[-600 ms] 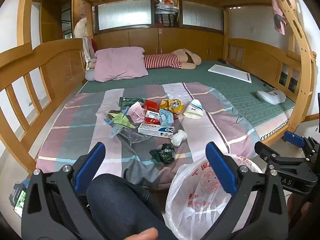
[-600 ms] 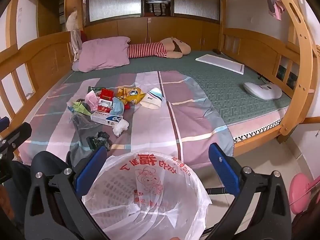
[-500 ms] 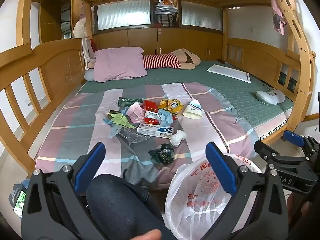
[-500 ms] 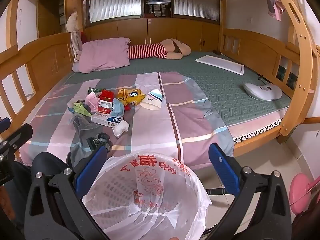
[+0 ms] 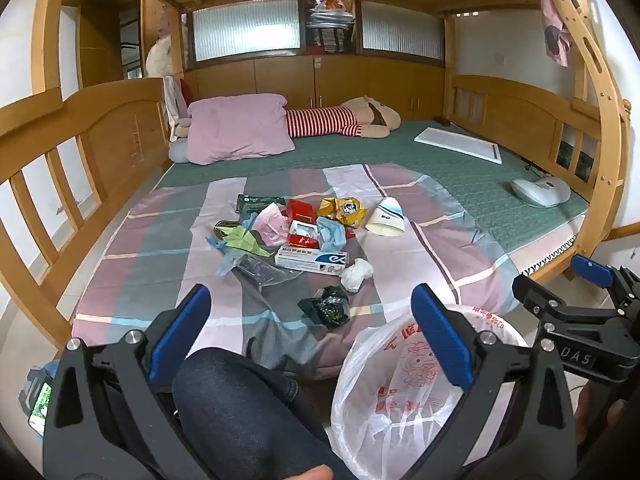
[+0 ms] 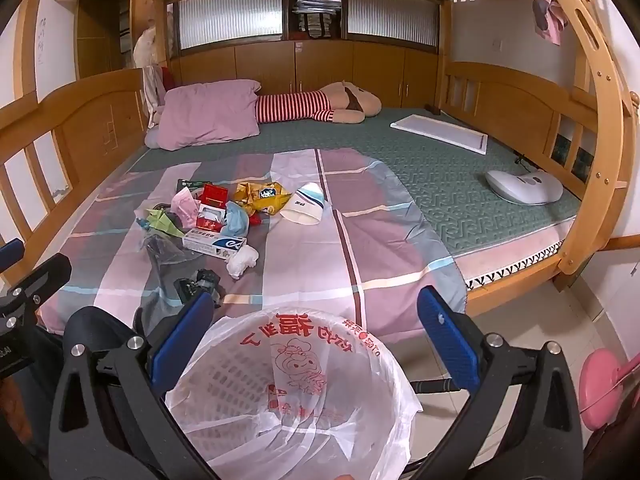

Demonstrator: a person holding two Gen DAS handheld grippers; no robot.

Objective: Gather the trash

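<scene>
Both the left tool (image 5: 308, 334) and the right tool (image 6: 310, 336) stand wide and empty. The bin bag (image 6: 288, 392) carries red print; the trash pile (image 5: 296, 240) lies near the bed's (image 5: 460, 184) front edge.

My left tongs (image 5: 310, 334) and right tongs (image 6: 314, 336) are matte black plastic frames with silver screw heads and long blue rubber-faced fingers (image 5: 440, 344), white lettering marks the right frame's side, and below the left pair shows my dark denim trouser leg (image 5: 240, 408).

Knee (image 5: 240, 408) before trash pile (image 5: 296, 236); open sheet (image 6: 384, 248) rightward
</scene>
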